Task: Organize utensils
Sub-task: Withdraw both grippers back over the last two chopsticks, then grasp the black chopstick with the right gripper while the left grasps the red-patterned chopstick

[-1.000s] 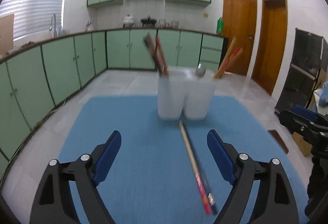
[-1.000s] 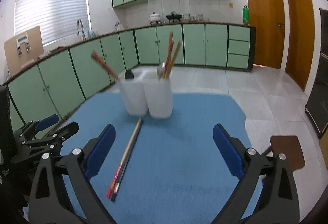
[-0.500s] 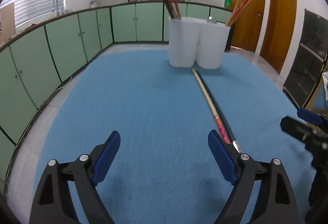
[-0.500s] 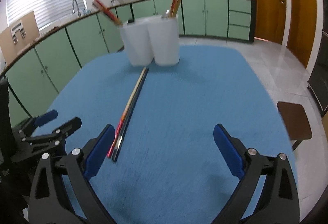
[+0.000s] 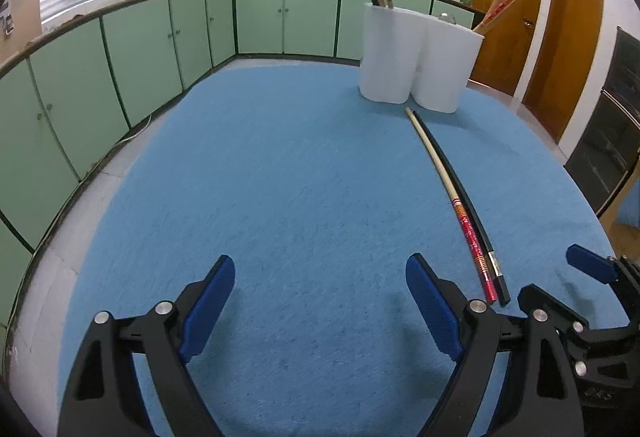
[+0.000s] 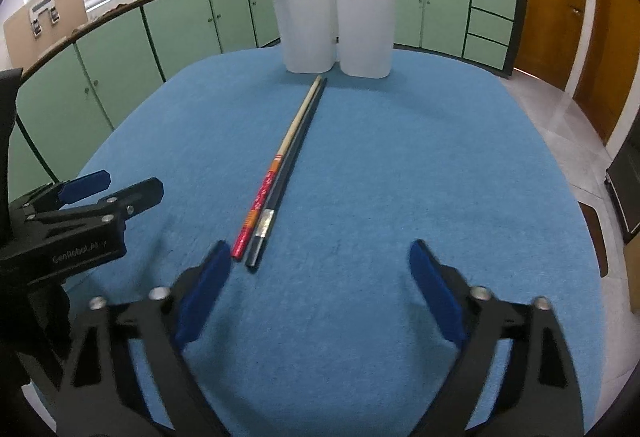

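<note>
Chopsticks [image 5: 460, 193] lie side by side on the blue mat [image 5: 280, 197] in my left wrist view, one pale with a red patterned end, one black, running from just before the white holder [image 5: 416, 57] down toward my right-hand finger. My left gripper [image 5: 320, 301] stands wide open over bare mat, nothing between its blue pads [image 5: 206, 301]; the near ends of the pair lie just outside its right pad. The holder is a double white cup at the far edge of the mat, with more chopsticks leaning out of each cup. At the lower right edge I see my right gripper [image 5: 560, 277] from the side, near the ends of the pair. Green cabinets [image 5: 120, 77] curve behind the table. In my right wrist view the same pair [image 6: 280, 173] runs straight away from me toward the holder [image 6: 336, 29], tips close to its base. My right gripper [image 6: 316, 277] is wide but its jaws are closing, with only mat between them; the near ends of the pair lie just beside the tip of its left pad [image 6: 204, 289], and I cannot tell whether they touch. My left gripper [image 6: 116, 185] shows at the left, open, apart from the pair.
</note>
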Action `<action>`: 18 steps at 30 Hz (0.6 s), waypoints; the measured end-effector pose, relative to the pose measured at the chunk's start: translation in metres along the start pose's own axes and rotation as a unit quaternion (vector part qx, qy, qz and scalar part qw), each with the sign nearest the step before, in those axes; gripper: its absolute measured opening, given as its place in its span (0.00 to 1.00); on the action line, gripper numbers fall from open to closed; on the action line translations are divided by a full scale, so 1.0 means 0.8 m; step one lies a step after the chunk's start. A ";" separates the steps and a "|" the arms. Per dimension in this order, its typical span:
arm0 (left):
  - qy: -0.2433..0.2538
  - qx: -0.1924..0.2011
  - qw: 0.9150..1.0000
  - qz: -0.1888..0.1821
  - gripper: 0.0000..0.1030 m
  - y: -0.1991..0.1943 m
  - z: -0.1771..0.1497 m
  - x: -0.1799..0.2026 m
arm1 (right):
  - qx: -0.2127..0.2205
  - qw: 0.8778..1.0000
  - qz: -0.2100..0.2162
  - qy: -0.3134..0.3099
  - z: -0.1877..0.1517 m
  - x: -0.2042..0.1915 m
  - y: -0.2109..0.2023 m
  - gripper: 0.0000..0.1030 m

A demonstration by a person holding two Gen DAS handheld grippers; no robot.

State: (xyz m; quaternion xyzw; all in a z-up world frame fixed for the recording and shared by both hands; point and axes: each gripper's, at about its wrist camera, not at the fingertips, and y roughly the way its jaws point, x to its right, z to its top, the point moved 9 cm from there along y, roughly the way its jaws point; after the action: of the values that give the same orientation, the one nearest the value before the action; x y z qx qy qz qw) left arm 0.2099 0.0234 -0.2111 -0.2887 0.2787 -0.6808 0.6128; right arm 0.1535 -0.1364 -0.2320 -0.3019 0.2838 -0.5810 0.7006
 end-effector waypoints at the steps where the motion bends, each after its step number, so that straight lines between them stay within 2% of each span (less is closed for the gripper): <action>1: -0.001 -0.001 1.000 0.000 0.83 0.000 0.000 -0.001 | -0.004 1.000 -0.001 -0.001 0.000 -0.001 0.002 0.78; 4: -0.004 -0.003 1.000 0.000 0.83 0.000 -0.002 -0.003 | -0.010 1.000 0.001 -0.003 0.002 -0.006 0.005 0.75; 7: -0.004 -0.006 1.000 0.001 0.83 0.000 -0.002 -0.004 | -0.015 1.000 0.001 -0.009 0.001 -0.011 0.008 0.68; 9: -0.002 -0.007 1.000 0.001 0.83 0.001 -0.003 -0.003 | -0.023 1.000 0.000 -0.011 0.000 -0.012 0.013 0.60; 18: -0.006 -0.012 1.000 0.000 0.83 0.003 -0.002 -0.005 | -0.023 1.000 -0.014 0.005 -0.002 0.006 0.011 0.56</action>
State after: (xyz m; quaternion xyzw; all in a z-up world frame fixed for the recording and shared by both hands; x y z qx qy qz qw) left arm 0.2107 0.0270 -0.2140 -0.2997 0.2831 -0.6756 0.6113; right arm 0.1589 -0.1397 -0.2399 -0.3190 0.2968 -0.5851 0.6839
